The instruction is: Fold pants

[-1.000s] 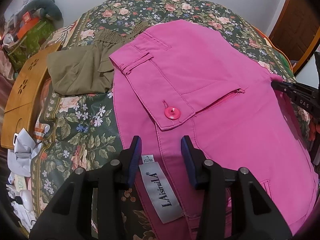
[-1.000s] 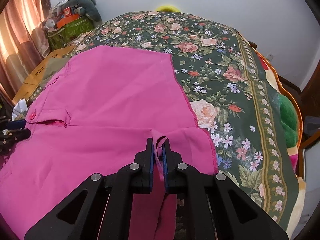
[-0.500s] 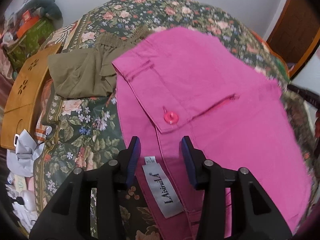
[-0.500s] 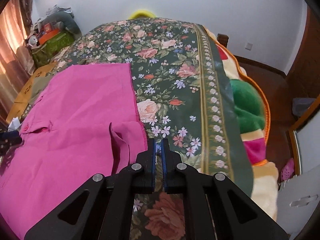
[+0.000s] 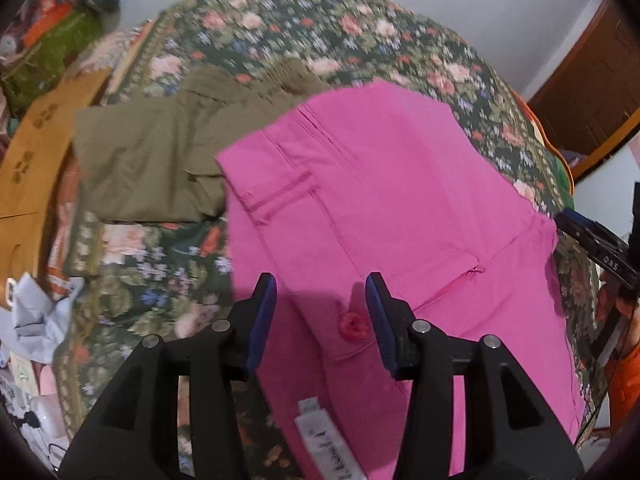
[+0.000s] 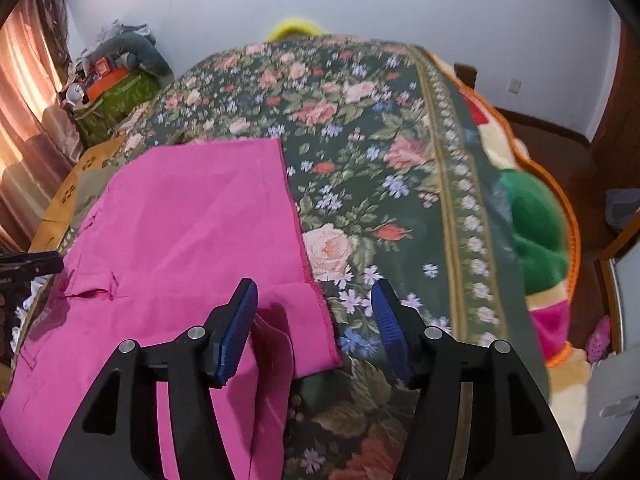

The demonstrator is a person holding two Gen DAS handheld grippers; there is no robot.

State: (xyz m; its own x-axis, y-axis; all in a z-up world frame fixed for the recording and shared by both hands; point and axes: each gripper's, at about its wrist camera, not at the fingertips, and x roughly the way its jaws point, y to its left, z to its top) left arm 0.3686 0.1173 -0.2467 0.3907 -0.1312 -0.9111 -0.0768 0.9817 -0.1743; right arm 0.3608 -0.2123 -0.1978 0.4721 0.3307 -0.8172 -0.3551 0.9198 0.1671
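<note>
Right wrist view shows the right gripper (image 6: 314, 312) with jaws just opened, empty above the pink pants (image 6: 180, 240) lying flat on the floral bedspread (image 6: 400, 200). The left gripper (image 5: 320, 312) is released too, hovering over the pants' button (image 5: 352, 325), beside olive pants (image 5: 152, 164).

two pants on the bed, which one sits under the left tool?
The pink pants, with the button pocket. The olive pants lie folded farther off, beside them.

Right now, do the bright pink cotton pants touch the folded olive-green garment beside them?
Touching: the left wrist view shows the pink pants' waistband corner overlapping the olive garment's edge.
</note>
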